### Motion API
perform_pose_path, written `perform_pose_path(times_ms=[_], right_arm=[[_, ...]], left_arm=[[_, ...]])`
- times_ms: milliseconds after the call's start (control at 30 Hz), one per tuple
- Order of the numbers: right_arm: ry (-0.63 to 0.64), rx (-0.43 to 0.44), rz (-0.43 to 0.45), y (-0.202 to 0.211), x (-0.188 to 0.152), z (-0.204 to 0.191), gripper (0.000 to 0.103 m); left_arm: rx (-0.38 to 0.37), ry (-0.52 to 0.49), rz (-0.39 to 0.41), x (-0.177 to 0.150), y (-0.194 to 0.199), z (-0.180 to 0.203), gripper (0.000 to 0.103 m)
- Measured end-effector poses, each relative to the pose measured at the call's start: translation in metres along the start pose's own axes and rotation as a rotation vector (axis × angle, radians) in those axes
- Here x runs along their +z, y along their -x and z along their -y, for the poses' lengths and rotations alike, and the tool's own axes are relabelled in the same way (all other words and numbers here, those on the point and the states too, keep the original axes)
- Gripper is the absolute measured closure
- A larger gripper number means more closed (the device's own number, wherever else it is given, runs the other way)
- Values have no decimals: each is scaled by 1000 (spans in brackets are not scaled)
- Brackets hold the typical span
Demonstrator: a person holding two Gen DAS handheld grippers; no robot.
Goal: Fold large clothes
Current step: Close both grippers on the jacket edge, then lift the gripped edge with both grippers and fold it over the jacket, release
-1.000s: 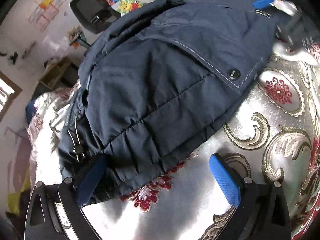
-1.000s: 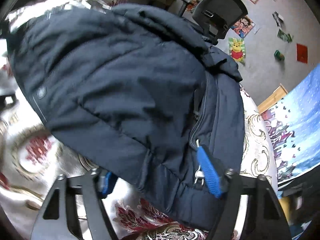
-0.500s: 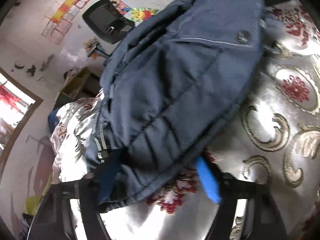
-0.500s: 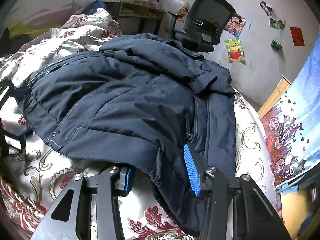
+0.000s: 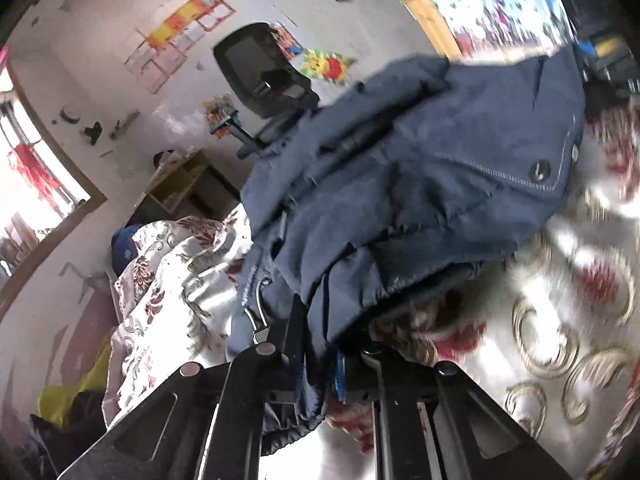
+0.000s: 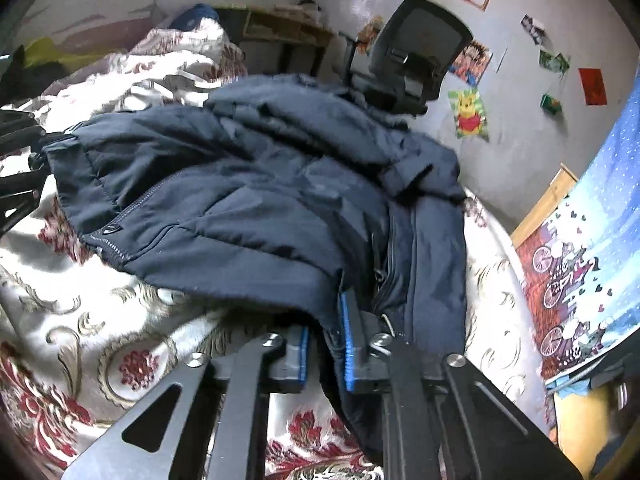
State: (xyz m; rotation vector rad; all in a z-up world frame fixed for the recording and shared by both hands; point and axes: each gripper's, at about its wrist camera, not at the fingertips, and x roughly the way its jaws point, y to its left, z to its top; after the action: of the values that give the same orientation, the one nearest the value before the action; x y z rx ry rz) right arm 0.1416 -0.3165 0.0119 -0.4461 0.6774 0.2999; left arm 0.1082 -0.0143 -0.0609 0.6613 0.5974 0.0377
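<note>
On the bed [image 6: 80, 312], with its cream and red floral cover, the dark blue padded jacket [image 6: 260, 208] lay bunched in a loose heap, and we judged the folding barely begun. Our left tool [image 5: 320, 356] was closing on the jacket's near hem, cloth pinched between its pads. Our right tool [image 6: 326, 344] was closing too, with the hem beside the zip caught between its blue pads. Both near corners were therefore in hand and raised off the cover, while the far part, with the collar or hood, rested crumpled on the bed. Still to do, as we saw it: carry the hem over, lay it flat, and tuck in the sleeves, which we could not make out in the heap. Beyond the far edge stood a black office chair [image 6: 416, 60] and a low wooden shelf [image 6: 280, 28] against the postered wall, well clear of the jacket. A rumpled quilt [image 5: 160, 280] lay heaped just left of it and might crowd the fold.
</note>
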Motion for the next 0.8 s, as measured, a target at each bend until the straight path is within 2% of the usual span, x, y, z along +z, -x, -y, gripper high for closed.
perform_pose_path(times_ms=[167, 433, 700, 800], right_arm=[[-27, -35, 120, 29, 20, 8, 97], [-65, -64, 316, 81, 54, 20, 98], [-96, -103, 489, 143, 85, 27, 98], [-95, -129, 526, 155, 98, 28, 98]], left_arm=[[-41, 133, 14, 28, 9, -39, 95], [-39, 315, 94, 60, 39, -102, 95], [-37, 374, 202, 81, 88, -141, 96], [-34, 380, 230, 90, 95, -151, 96]])
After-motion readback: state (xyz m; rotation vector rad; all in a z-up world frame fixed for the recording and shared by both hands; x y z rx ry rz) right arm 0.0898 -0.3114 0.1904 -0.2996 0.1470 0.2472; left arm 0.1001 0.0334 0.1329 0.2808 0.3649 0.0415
